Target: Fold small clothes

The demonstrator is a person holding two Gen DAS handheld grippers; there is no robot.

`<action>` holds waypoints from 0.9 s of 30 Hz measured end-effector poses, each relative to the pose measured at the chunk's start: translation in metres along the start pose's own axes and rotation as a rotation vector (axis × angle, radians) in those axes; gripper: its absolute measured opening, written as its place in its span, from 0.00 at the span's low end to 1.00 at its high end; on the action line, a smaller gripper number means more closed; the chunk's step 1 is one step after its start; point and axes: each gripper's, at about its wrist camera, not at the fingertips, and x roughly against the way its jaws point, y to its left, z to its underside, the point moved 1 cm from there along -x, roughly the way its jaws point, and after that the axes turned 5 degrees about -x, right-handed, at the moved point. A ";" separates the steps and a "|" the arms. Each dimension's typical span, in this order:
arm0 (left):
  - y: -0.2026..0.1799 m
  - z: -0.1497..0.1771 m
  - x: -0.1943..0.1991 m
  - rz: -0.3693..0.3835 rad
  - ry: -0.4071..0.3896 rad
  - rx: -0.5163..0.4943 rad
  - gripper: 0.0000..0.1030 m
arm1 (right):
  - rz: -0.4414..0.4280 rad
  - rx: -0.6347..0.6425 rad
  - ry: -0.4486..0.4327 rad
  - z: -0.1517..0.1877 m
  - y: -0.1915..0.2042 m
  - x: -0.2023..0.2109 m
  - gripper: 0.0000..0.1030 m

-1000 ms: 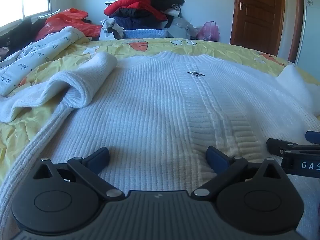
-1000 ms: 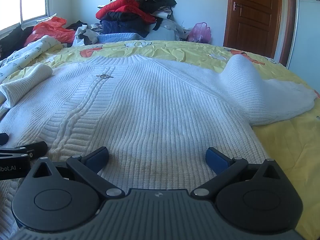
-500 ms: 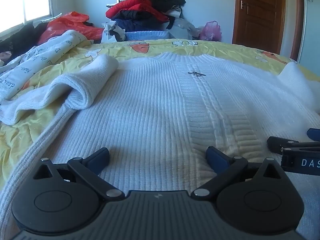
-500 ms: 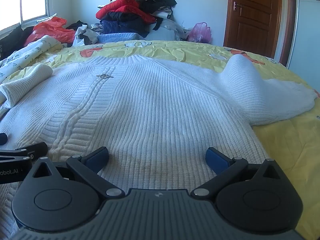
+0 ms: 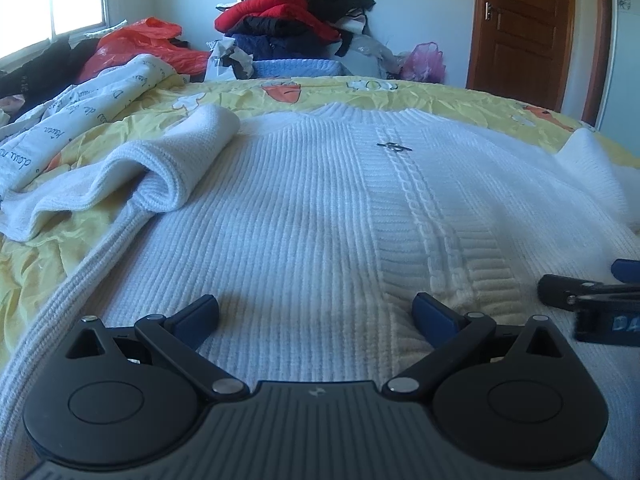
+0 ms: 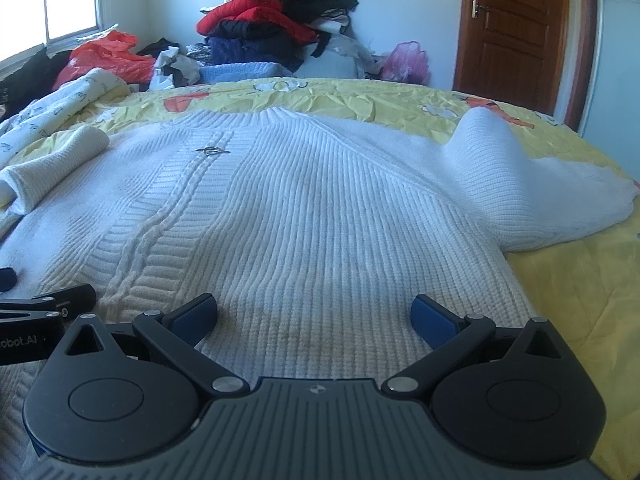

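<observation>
A white ribbed knit sweater (image 5: 312, 208) lies flat and face up on the yellow bedsheet (image 5: 60, 264), collar at the far end. Its left sleeve (image 5: 160, 168) is bunched and folded back; its right sleeve (image 6: 520, 184) lies humped toward the right edge. My left gripper (image 5: 316, 314) hovers open over the hem with nothing between its blue pads. My right gripper (image 6: 314, 312) is open too, over the hem's right half. Each gripper shows at the other view's edge: the right gripper (image 5: 592, 304) and the left gripper (image 6: 36, 312).
A pile of red, black and blue clothes (image 5: 288, 20) is stacked against the far wall. A white printed cloth (image 5: 80, 120) and a red plastic bag (image 5: 140, 44) lie at the far left. A brown door (image 6: 516, 32) stands at the back right, near a pink bag (image 6: 404, 60).
Both grippers have drifted slightly over the hem; the left view has tilted a little. The sweater has not moved and both grippers stay open.
</observation>
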 end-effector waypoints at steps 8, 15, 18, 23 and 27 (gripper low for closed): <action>-0.002 0.001 -0.001 0.004 -0.002 -0.008 1.00 | -0.128 -0.116 -0.252 -0.042 -0.111 0.034 1.00; -0.001 0.001 -0.002 0.012 -0.006 -0.001 1.00 | 0.110 -0.512 -0.248 -0.104 -0.302 -0.002 0.95; -0.001 0.001 -0.002 0.013 -0.007 0.000 1.00 | 0.124 -0.780 -0.180 -0.105 -0.373 -0.026 0.85; -0.001 0.001 -0.002 0.014 -0.007 0.000 1.00 | 0.123 -0.899 -0.133 -0.091 -0.412 -0.063 0.72; -0.001 0.001 -0.002 0.013 -0.007 0.000 1.00 | 0.107 -0.875 -0.151 -0.093 -0.416 -0.086 0.71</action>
